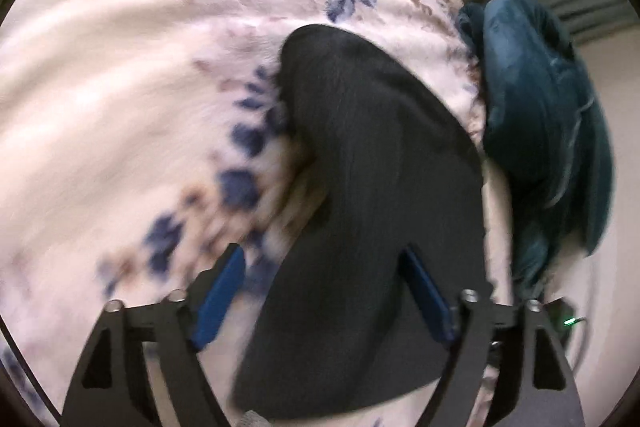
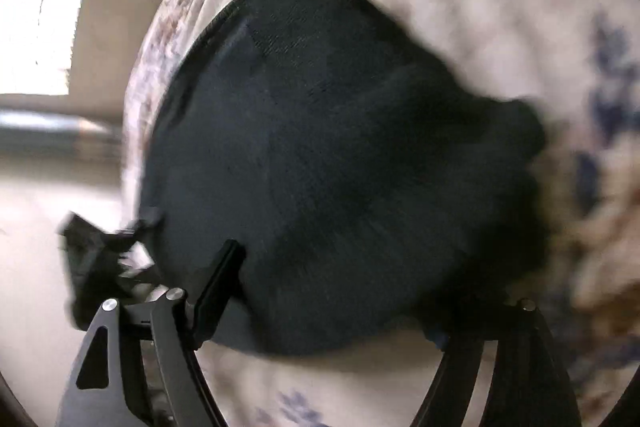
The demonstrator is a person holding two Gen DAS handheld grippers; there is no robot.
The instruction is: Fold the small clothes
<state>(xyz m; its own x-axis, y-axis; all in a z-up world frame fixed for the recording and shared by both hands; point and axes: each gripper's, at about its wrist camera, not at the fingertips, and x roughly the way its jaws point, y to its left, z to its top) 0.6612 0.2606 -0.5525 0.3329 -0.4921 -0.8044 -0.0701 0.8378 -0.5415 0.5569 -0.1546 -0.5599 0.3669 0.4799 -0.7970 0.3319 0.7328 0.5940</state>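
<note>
Dark fabric of a small garment (image 1: 372, 195) is spread on the floral bedspread (image 1: 120, 87), presumably for folding. Both the left claw (image 1: 324, 291) and the right claw (image 2: 340, 291) are held open, nothing gripped. A teal garment (image 1: 544, 131) is seen beside it.

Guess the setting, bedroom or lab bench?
Likely a bedroom: the black garment lies on a plush floral blanket like a bed cover, with a teal garment heaped at its edge and a bright window beyond.
</note>
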